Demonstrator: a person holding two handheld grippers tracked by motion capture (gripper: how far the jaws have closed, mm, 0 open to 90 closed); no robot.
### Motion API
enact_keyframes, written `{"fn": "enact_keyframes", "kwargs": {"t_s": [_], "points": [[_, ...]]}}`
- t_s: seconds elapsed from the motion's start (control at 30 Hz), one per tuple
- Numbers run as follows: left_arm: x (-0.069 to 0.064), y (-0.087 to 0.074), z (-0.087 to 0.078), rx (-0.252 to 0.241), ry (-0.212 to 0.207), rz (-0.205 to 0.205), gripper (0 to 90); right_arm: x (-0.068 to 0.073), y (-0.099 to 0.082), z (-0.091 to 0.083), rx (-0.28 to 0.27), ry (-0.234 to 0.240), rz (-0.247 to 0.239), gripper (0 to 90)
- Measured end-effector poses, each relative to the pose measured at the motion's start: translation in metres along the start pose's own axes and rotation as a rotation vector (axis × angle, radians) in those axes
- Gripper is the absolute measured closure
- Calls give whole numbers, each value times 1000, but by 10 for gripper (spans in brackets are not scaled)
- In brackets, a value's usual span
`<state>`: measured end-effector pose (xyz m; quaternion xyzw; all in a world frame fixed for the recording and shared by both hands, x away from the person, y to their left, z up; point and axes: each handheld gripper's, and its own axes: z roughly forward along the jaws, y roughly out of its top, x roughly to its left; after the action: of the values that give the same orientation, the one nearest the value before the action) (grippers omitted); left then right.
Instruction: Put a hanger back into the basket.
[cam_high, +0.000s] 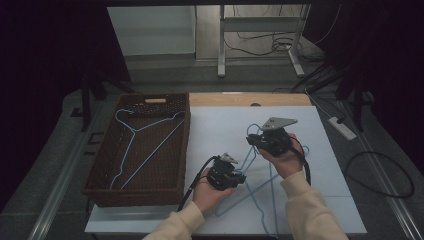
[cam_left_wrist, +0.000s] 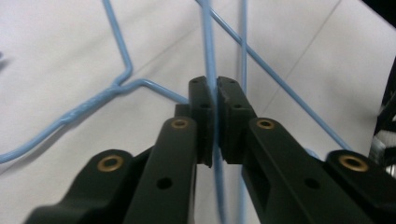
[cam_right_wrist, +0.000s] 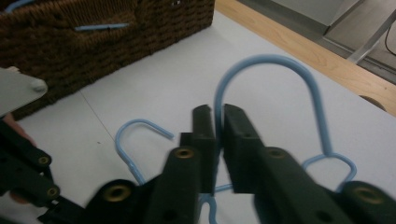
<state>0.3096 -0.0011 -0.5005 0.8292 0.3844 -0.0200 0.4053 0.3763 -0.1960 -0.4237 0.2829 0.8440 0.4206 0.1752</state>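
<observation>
Two light-blue wire hangers (cam_high: 260, 187) lie overlapping on the white tabletop (cam_high: 220, 125). My left gripper (cam_high: 243, 176) is shut on a straight wire of one hanger (cam_left_wrist: 208, 42), which runs between its pads. My right gripper (cam_high: 253, 141) is farther back and is shut on the base of a hanger's big hook (cam_right_wrist: 280, 63). The second hanger's smaller hook (cam_right_wrist: 135, 128) lies on the table just left of the right gripper (cam_right_wrist: 217, 112). I cannot tell whether both grippers hold the same hanger. A third blue hanger (cam_high: 145, 145) lies inside the brown wicker basket (cam_high: 135, 197).
The wicker basket (cam_right_wrist: 116, 42) stands along the table's left side, close to the left hand. A wooden strip (cam_high: 250, 99) borders the far edge. A power strip (cam_high: 342, 127) and cables lie on the floor to the right, and metal desk legs (cam_high: 220, 45) stand behind.
</observation>
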Motion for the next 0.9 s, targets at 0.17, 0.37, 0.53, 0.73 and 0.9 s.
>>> {"fn": "enact_keyframes", "kwargs": {"t_s": [0.17,0.37,0.53,0.73,0.9], "points": [[0,-1,-2,-14,16,0,863,0,-10,-16,-45,9,33,609],[-1,-3,-5,-47,18,-7,865,4,-33,-43,-97,1,83,462],[-2,-2,-11,-87,4,-17,865,9,-57,-61,-112,-12,106,423],[-3,-1,-19,-113,-7,-26,866,13,-87,-78,-111,-11,115,386],[-5,0,-27,-140,-21,-33,866,11,-104,-88,-115,-31,127,362]]}}
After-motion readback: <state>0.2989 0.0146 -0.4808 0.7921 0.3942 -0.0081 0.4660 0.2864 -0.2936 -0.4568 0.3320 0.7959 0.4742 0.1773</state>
